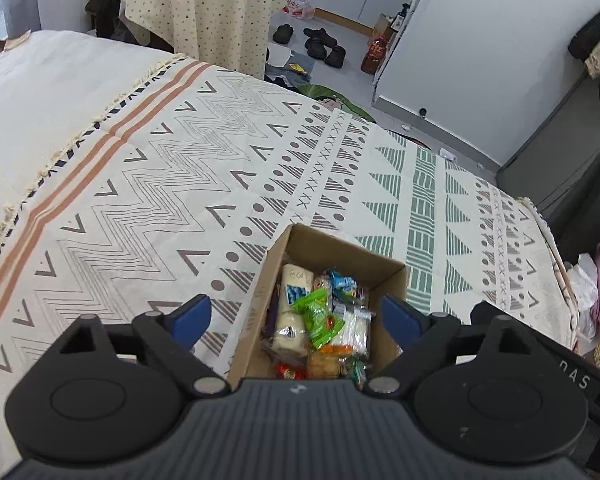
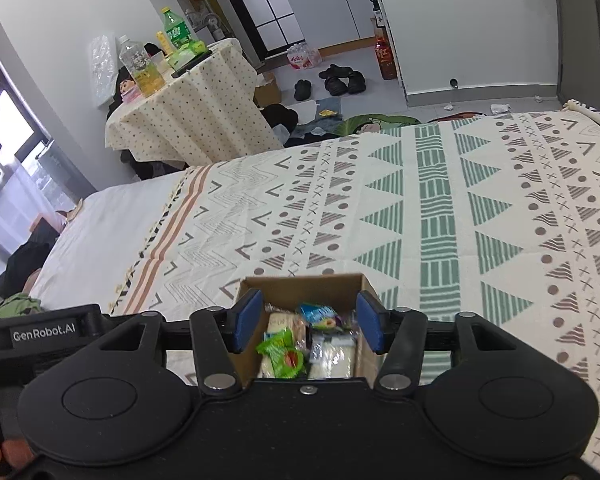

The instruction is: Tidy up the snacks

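Observation:
An open cardboard box (image 1: 342, 254) sits on a patterned blanket (image 1: 148, 200) on the bed. It holds several wrapped snacks, among them a green packet (image 1: 318, 318) and a white packet (image 1: 296, 280). My left gripper (image 1: 298, 314) hangs over the box with its blue pads (image 1: 198, 312) spread wide and nothing between them. In the right wrist view the same box (image 2: 304, 286) lies under my right gripper (image 2: 310, 318). That gripper is partly open, its pads (image 2: 250, 316) stand about over the box's side walls, and it grips nothing. The green packet (image 2: 280, 350) shows below.
The blanket (image 2: 480, 220) stretches far and right of the box, with a plain white sheet (image 2: 112, 232) to the left. Beyond the bed stand a small cloth-covered table (image 2: 188, 120) with bottles, shoes (image 2: 340, 78) on the floor and a white wall panel (image 1: 480, 48). A hand (image 2: 4, 452) shows at lower left.

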The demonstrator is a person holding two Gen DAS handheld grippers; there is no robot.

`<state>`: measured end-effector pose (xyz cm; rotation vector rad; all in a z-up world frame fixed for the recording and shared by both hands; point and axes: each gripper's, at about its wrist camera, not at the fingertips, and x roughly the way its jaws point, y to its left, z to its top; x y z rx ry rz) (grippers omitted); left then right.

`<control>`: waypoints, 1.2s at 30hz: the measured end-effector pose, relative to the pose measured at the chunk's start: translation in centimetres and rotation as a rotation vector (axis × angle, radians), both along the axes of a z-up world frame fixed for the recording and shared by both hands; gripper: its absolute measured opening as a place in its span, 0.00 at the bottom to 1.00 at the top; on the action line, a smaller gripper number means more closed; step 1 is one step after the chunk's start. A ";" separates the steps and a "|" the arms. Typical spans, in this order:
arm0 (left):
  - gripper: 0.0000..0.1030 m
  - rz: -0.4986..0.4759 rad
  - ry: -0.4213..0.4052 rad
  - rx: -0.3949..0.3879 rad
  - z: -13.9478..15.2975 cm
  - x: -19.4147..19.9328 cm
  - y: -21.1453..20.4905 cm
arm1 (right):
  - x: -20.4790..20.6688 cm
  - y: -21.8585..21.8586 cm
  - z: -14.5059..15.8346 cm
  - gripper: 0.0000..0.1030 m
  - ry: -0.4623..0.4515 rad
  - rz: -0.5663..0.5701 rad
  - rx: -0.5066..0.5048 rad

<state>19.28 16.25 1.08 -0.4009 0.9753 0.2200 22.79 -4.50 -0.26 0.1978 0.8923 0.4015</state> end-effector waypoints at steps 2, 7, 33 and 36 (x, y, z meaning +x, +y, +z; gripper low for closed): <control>0.91 -0.018 -0.007 0.011 0.4 -0.7 -0.3 | -0.7 -0.4 0.2 0.54 0.000 -0.001 -0.007; 0.95 -0.057 -0.028 0.053 1.4 -2.7 -1.2 | -2.7 -1.4 0.7 0.60 -0.003 -0.012 -0.012; 1.00 -0.251 -0.132 0.178 6.3 -13.4 -6.9 | -14.6 -9.3 4.8 1.00 -0.091 -0.164 -0.047; 1.00 -0.279 -0.159 0.187 7.3 -14.3 -7.4 | -15.8 -10.1 5.1 1.00 -0.094 -0.179 -0.041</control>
